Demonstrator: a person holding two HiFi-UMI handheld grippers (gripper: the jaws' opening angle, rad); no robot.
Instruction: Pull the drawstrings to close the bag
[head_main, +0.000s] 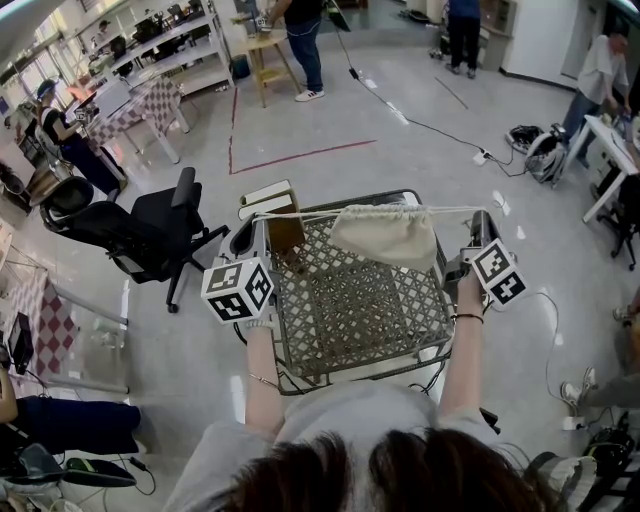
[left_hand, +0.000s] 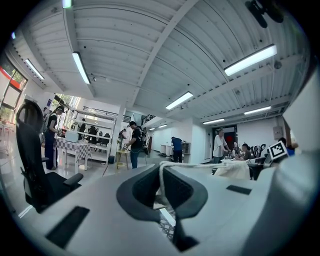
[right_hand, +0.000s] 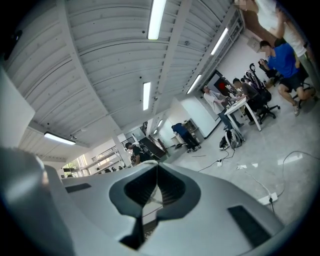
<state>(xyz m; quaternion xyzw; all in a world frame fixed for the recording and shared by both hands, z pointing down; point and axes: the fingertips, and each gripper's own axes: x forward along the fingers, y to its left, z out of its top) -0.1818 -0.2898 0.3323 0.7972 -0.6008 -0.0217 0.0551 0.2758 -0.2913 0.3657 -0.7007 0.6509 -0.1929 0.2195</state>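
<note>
Watching the feeds from my end: both grippers are held level over the dark metal lattice-top bench (head_main: 350, 310), one at each side. The left gripper (head_main: 262, 224) has its fingers (left_hand: 135, 195) pinched right together on the white drawstring cord (head_main: 330, 213). In the left gripper view the cord comes up out of the seam between them and runs off to the right toward the bag. The right gripper (head_main: 479, 220) is the same deal, fingers (right_hand: 128, 195) squeezed together with a thin bit of cord poking out at the tip where they meet.

In the head view the cord is pulled into a straight taut line between the two grippers, along the far edge of the bench. The cream cloth drawstring bag (head_main: 385, 238) hangs from that line, nearer the right gripper than the left, and its top edge is bunched into little gathers along the cord. Its lower part sits over the lattice, but I can't tell whether it actually touches.

Just beside the left gripper's tip there's a brown cardboard box (head_main: 286, 235) at the bench's far left corner, with a couple of pale flat items (head_main: 265, 195) behind it. A black office chair (head_main: 150, 225) is on the floor off to the left, apart from the bench. A few people are standing around further back in the room
</note>
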